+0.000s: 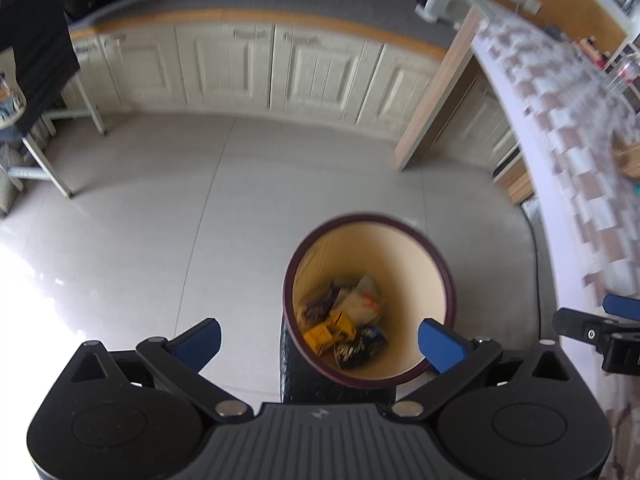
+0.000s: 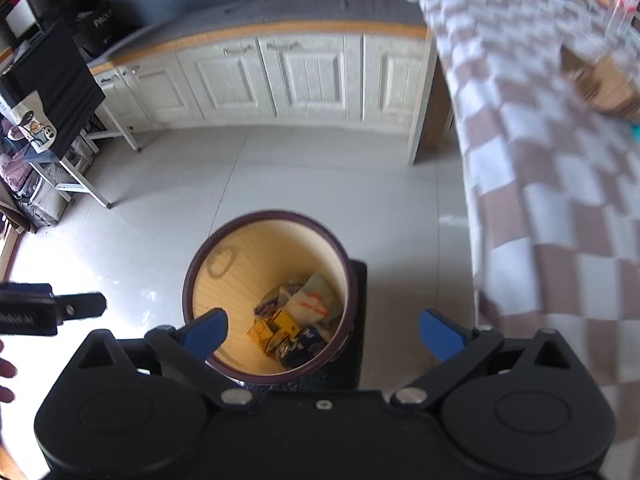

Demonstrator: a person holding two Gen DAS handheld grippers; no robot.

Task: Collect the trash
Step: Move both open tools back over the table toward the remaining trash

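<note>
Left wrist view: the left gripper (image 1: 319, 338) is spread wide with nothing between its blue fingertips (image 1: 202, 340), held above a round trash bin (image 1: 400, 248) standing on the tiled floor (image 1: 160, 220). The bin has a dark maroon rim and cream inner wall; wrappers (image 1: 346, 326) in yellow, dark blue and white with orange marks lie at its bottom. Print on the wrappers is too blurred to read. The right gripper (image 1: 600, 332) shows at the right edge, beside the desk (image 1: 560, 152) under its brown-and-white checked cloth. Right wrist view: the right gripper (image 2: 323, 334) is likewise wide open and empty, directly over the same bin (image 2: 272, 228), wrappers (image 2: 298, 324) inside. The left gripper (image 2: 52, 312) enters at left. A dark box (image 2: 96, 24) on the far counter bears lettering, illegible.
</note>
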